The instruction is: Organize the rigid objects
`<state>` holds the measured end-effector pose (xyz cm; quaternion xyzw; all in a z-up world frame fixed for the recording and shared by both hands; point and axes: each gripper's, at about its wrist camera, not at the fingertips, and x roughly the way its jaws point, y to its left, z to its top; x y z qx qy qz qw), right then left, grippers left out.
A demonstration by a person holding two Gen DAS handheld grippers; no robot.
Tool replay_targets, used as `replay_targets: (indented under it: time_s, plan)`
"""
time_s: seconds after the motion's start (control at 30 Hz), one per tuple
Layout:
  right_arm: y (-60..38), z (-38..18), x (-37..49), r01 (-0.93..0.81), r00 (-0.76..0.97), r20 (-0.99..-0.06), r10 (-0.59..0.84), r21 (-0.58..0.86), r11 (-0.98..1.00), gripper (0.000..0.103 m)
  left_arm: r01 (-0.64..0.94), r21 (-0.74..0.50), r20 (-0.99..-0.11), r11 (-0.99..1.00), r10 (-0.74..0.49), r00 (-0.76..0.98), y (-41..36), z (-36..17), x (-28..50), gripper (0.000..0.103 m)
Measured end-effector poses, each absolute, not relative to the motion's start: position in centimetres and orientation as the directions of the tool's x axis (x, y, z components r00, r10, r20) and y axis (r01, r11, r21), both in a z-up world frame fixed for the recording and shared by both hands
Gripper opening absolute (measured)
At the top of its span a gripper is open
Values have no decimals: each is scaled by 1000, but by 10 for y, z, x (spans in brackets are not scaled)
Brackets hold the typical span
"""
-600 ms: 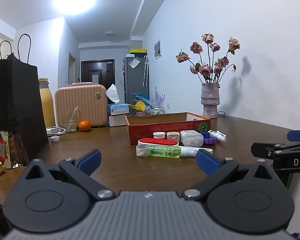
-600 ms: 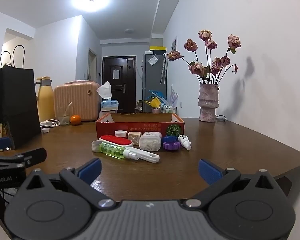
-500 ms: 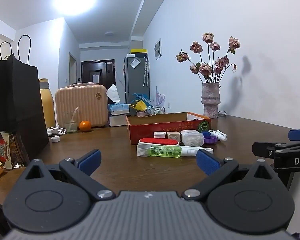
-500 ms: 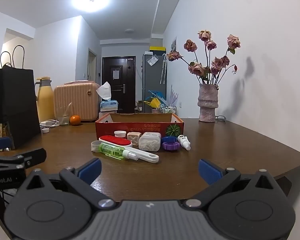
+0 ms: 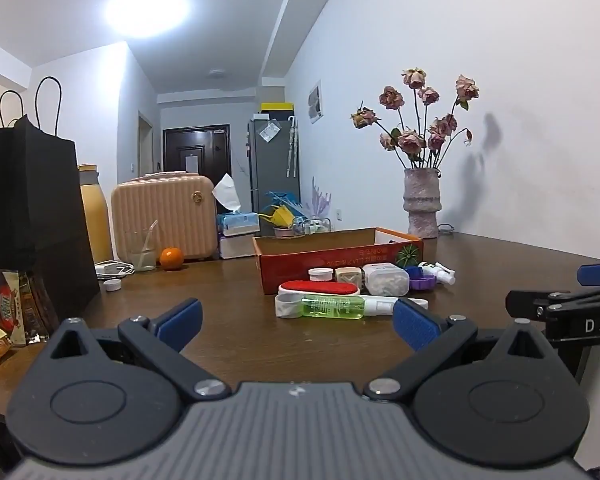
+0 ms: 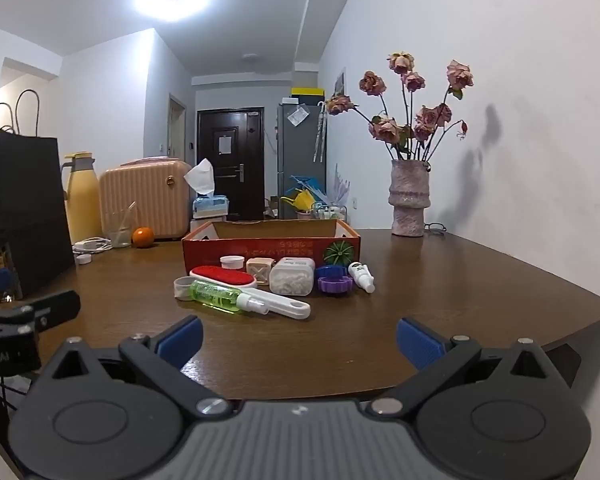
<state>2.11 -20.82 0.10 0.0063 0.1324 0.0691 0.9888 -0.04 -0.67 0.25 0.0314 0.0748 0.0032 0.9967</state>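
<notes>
A red cardboard box [image 6: 268, 246] stands open on the brown table [image 6: 440, 280]. In front of it lie a green spray bottle [image 6: 220, 298], a red-and-white lint brush [image 6: 228, 276], a clear container of white pieces [image 6: 292, 278], a small wooden block [image 6: 259, 269], a white jar [image 6: 231, 262], a purple-blue lid [image 6: 334, 280], a small white bottle [image 6: 362, 276] and a green ball [image 6: 337, 254]. The same items show in the left wrist view, with the box [image 5: 336, 258] and green bottle [image 5: 332, 306]. My left gripper [image 5: 296, 322] and right gripper [image 6: 300, 338] are open, empty, well short of the items.
A black paper bag [image 5: 32, 208], snack packets [image 5: 8, 308], yellow flask [image 5: 94, 216], pink suitcase [image 5: 166, 216], glass [image 5: 142, 250], orange [image 5: 171, 258] and tissue box [image 5: 238, 224] stand at the left and back. A vase of dried roses [image 6: 409, 204] stands by the right wall.
Both grippers have drifted very slightly; the items on the table have not moved.
</notes>
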Motion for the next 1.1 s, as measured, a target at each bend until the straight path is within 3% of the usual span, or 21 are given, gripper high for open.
replay_targets:
  time_s: [1.1]
  plan:
    - [-207, 1, 25, -129, 955, -266, 131, 27, 991, 103, -21, 57, -146, 998, 29, 989, 1, 3, 1, 103]
